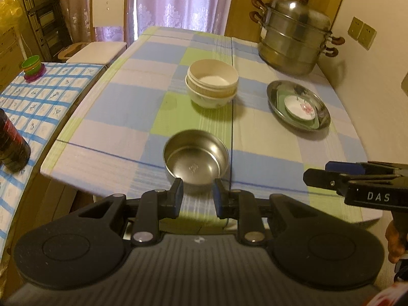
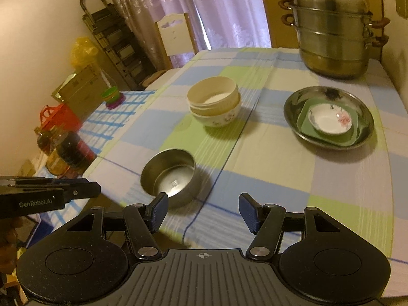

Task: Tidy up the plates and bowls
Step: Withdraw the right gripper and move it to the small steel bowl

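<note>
A small steel bowl (image 1: 195, 156) (image 2: 168, 176) stands empty near the table's front edge. My left gripper (image 1: 197, 193) is open and empty just in front of it, not touching. Behind stands a stack of cream bowls in a flowered bowl (image 1: 213, 86) (image 2: 214, 103). To the right a steel plate (image 1: 298, 104) (image 2: 329, 117) holds a green square dish (image 2: 306, 125) and a small white flowered dish (image 1: 302, 107) (image 2: 330, 119). My right gripper (image 2: 204, 211) is open and empty above the front edge; it shows from the side in the left wrist view (image 1: 329, 173).
A large steel steamer pot (image 1: 295, 33) (image 2: 336, 30) stands at the back right. A side table with a blue check cloth (image 1: 38, 97), coloured cups (image 1: 32, 67) and dark bottles (image 1: 11, 145) (image 2: 68, 153) is on the left. A white chair (image 1: 107, 25) stands behind.
</note>
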Demonstrator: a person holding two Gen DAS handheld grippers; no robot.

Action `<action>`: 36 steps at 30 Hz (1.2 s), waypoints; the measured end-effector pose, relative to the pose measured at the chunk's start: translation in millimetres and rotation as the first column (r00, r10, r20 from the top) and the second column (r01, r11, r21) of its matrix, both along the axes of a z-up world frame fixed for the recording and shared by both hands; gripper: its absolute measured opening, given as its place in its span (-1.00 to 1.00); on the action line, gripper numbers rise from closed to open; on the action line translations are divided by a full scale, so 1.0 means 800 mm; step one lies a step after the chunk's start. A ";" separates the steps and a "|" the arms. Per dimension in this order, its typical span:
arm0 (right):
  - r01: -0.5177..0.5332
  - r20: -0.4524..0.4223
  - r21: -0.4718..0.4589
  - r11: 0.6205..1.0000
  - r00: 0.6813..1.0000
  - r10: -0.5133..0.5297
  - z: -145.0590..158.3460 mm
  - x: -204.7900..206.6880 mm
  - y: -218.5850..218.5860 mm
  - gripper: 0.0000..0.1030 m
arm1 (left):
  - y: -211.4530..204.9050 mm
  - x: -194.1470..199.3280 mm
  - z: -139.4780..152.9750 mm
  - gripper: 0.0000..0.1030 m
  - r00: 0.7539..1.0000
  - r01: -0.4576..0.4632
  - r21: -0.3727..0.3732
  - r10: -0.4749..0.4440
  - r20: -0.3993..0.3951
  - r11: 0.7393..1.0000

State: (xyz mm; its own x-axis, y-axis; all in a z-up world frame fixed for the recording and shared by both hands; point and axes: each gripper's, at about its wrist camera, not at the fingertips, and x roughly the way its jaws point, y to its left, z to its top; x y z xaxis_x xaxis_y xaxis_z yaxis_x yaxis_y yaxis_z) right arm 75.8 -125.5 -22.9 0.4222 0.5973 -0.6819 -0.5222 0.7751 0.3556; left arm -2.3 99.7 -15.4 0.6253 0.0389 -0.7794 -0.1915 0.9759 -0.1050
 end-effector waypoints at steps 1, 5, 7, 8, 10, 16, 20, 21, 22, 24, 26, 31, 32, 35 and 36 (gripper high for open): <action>0.005 -0.003 0.000 1.000 1.000 -0.005 -0.001 -0.003 -0.002 0.19 | -0.002 -0.002 -0.001 -0.58 1.000 0.006 0.000 -0.006 -0.004 1.000; 0.029 -0.019 0.014 0.999 0.999 -0.029 -0.003 -0.011 -0.006 0.19 | -0.003 -0.005 -0.006 -0.58 0.999 0.034 -0.005 -0.034 -0.011 0.999; 0.034 -0.029 0.006 0.999 0.999 -0.033 -0.005 -0.013 -0.001 0.19 | -0.002 -0.007 -0.009 -0.58 0.999 0.049 -0.001 -0.049 -0.017 0.999; 0.036 -0.031 0.002 0.999 0.999 -0.036 -0.007 -0.015 0.003 0.19 | -0.001 -0.006 -0.010 -0.58 0.998 0.058 0.004 -0.058 -0.021 0.998; 0.047 -0.040 -0.008 0.999 0.998 -0.047 -0.012 -0.016 0.011 0.19 | 0.003 -0.005 -0.014 -0.58 0.996 0.081 0.009 -0.081 -0.035 0.997; 0.100 -0.101 -0.016 0.995 0.990 -0.101 -0.024 -0.023 0.040 0.19 | 0.026 -0.001 -0.023 -0.58 0.985 0.157 0.025 -0.155 -0.073 0.987; 0.126 -0.111 -0.032 0.992 0.985 -0.129 -0.025 -0.026 0.061 0.19 | 0.045 0.003 -0.029 -0.58 0.977 0.193 0.016 -0.191 -0.090 0.981; 0.131 -0.112 -0.035 0.991 0.985 -0.135 -0.026 -0.028 0.066 0.19 | 0.049 0.004 -0.030 -0.58 0.976 0.200 0.013 -0.198 -0.092 0.980; 0.137 -0.113 -0.038 0.990 0.984 -0.140 -0.026 -0.029 0.070 0.19 | 0.053 0.005 -0.032 -0.58 0.974 0.206 0.009 -0.204 -0.095 0.979; 0.147 -0.118 -0.045 0.988 0.981 -0.152 -0.028 -0.030 0.079 0.19 | 0.060 0.007 -0.034 -0.58 0.971 0.217 0.004 -0.216 -0.100 0.976; 0.160 -0.125 -0.052 0.986 0.978 -0.165 -0.032 -0.030 0.085 0.19 | 0.066 0.009 -0.038 -0.58 0.969 0.226 0.001 -0.224 -0.106 0.974; 0.196 -0.138 -0.068 0.978 0.969 -0.204 -0.040 -0.031 0.097 0.19 | 0.080 0.014 -0.045 -0.58 0.963 0.242 -0.003 -0.240 -0.124 0.970; 0.202 -0.142 -0.072 0.977 0.967 -0.211 -0.041 -0.032 0.099 0.19 | 0.083 0.015 -0.046 -0.58 0.962 0.244 -0.004 -0.243 -0.126 0.970; 0.220 -0.150 -0.083 0.972 0.962 -0.230 -0.045 -0.033 0.103 0.19 | 0.090 0.018 -0.049 -0.58 0.960 0.249 -0.009 -0.248 -0.133 0.969; 0.226 -0.152 -0.087 0.970 0.960 -0.237 -0.045 -0.034 0.104 0.19 | 0.092 0.019 -0.050 -0.58 0.959 0.251 -0.010 -0.250 -0.135 0.968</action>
State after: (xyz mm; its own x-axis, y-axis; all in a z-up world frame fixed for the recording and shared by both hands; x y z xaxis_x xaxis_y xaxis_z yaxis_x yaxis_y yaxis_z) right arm 48.9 -42.0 -59.3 0.4256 0.4461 -0.7873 -0.2664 0.8932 0.3622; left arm 13.2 173.2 -55.6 0.5052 -0.0994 -0.8572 0.0469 0.9950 -0.0878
